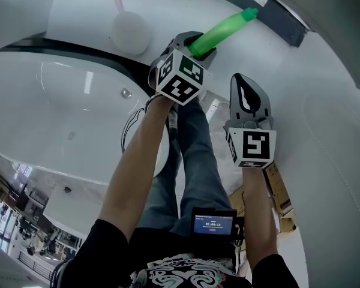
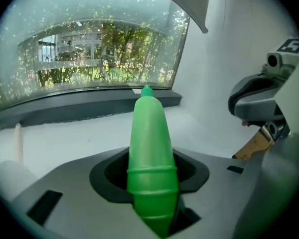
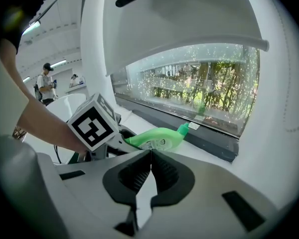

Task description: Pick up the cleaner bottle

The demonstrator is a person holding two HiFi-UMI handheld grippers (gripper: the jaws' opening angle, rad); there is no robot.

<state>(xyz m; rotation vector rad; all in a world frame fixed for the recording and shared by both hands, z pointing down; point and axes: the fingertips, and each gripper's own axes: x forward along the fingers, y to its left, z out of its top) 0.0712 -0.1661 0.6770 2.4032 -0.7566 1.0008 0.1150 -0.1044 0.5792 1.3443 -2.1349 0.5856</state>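
Note:
The green cleaner bottle (image 1: 225,30) is clamped between the jaws of my left gripper (image 1: 199,48), lifted off the white surface, its pointed cap aimed toward the dark window ledge. In the left gripper view the bottle (image 2: 150,153) fills the gap between the jaws and sticks out ahead. The right gripper view shows the bottle (image 3: 157,138) lying sideways in the left gripper (image 3: 120,136). My right gripper (image 1: 248,98) hangs to the right of it, shut, with nothing between its pads (image 3: 150,156).
A white bathtub (image 1: 78,113) curves along the left. A white round thing (image 1: 131,32) with a pink handle stands on the ledge behind it. A dark window sill (image 1: 282,20) runs at the back. Cardboard (image 1: 277,188) lies on the floor at right.

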